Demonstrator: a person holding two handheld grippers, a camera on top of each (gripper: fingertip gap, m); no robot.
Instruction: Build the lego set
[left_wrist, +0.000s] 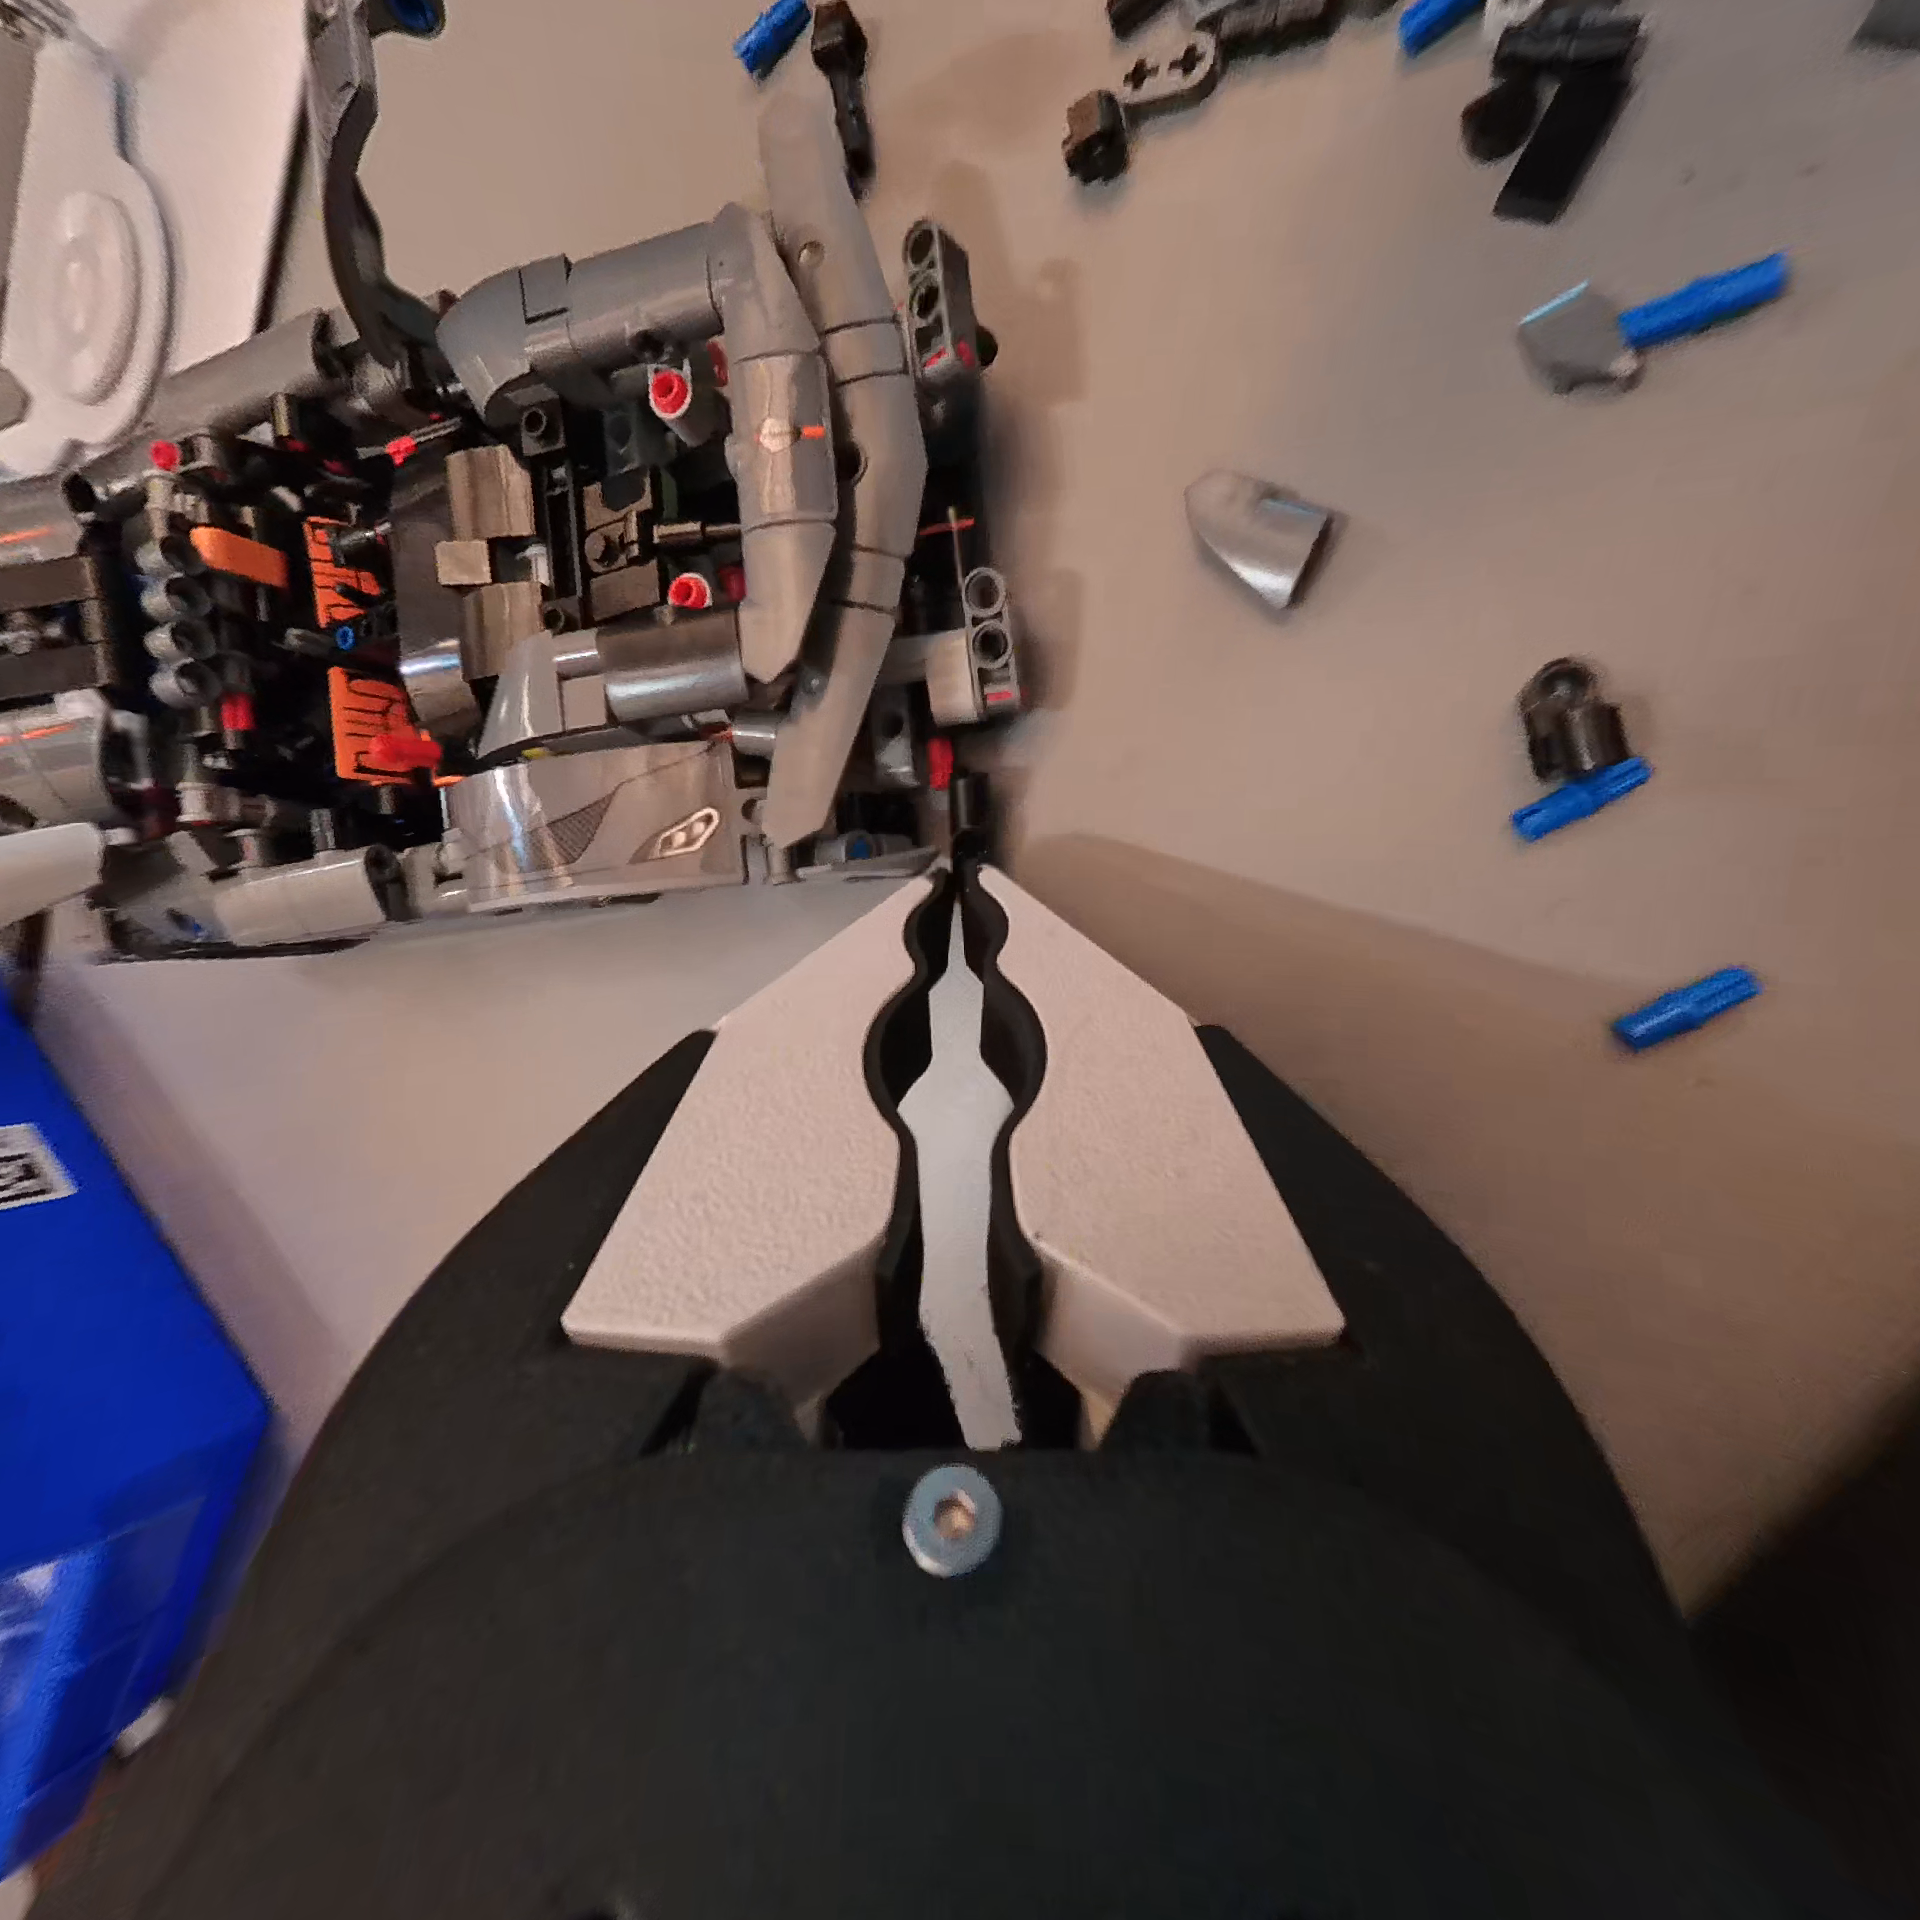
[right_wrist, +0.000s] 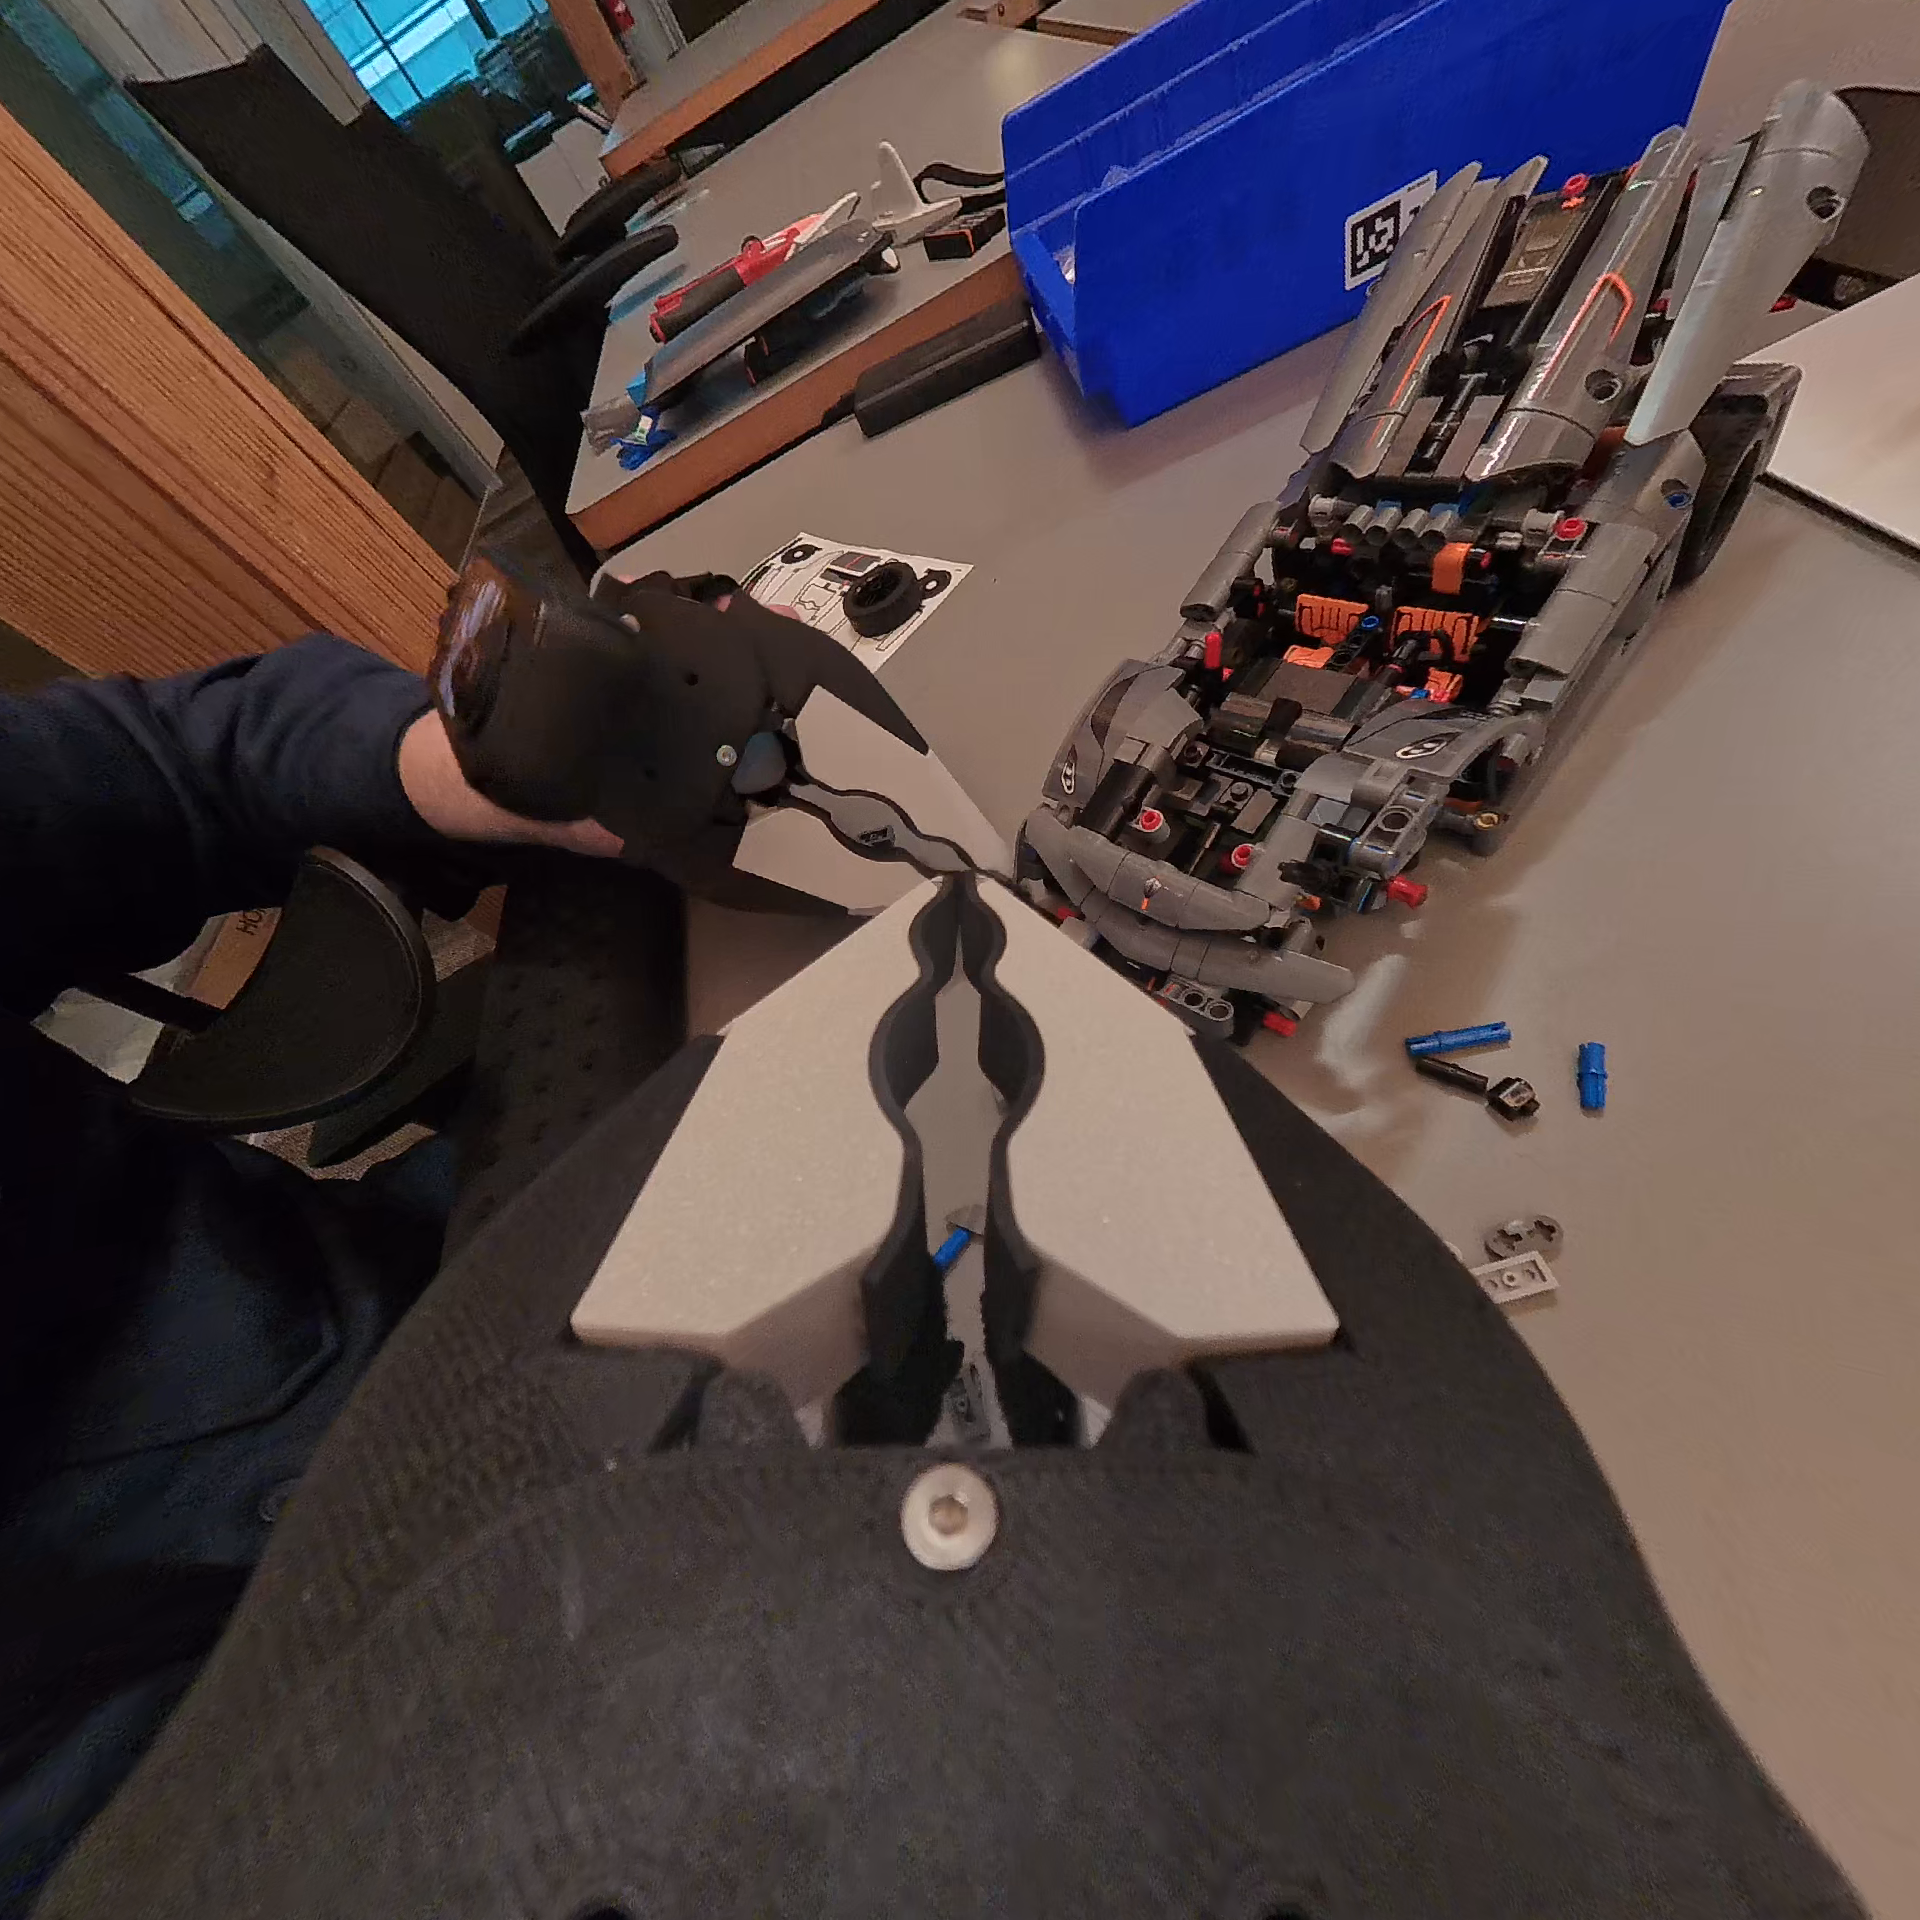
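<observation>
Lego car (right_wrist: 1434, 665), grey with orange and black innards, sits on the pale table (right_wrist: 1662, 1039) with its nose toward the two grippers. The left gripper (left_wrist: 961, 873) has its jaws pressed together at the tips, pinching a small black pin (left_wrist: 968, 816) that stands out of them right at the front corner of the car. From the other side the same left gripper (right_wrist: 977, 868) shows as a black body held in a person's hand (right_wrist: 488, 790), dark sleeve behind it, its white fingers pointing at the car's bumper.

The right gripper (right_wrist: 961, 894) has its jaws drawn nearly shut; whether anything sits between the tips I cannot tell. Its tips hang just beside those of the left gripper, close to the car's nose.

Loose parts lie scattered on the table beyond: a blue pin (right_wrist: 1457, 1039) and a black connector (right_wrist: 1481, 1086) near the bumper, another short blue pin (right_wrist: 1591, 1075) a little farther out, and a flat grey plate (right_wrist: 1517, 1276) by the right gripper's flank. In the left wrist view a curved silver shell piece (left_wrist: 1257, 535) lies well apart from the car, with a black joint on a blue pin (left_wrist: 1574, 748) near it.

Behind the car stands a blue bin (right_wrist: 1195, 208), and a sticker sheet (right_wrist: 821, 582) with a small black tyre (right_wrist: 883, 597) on it lies near the table's edge.
</observation>
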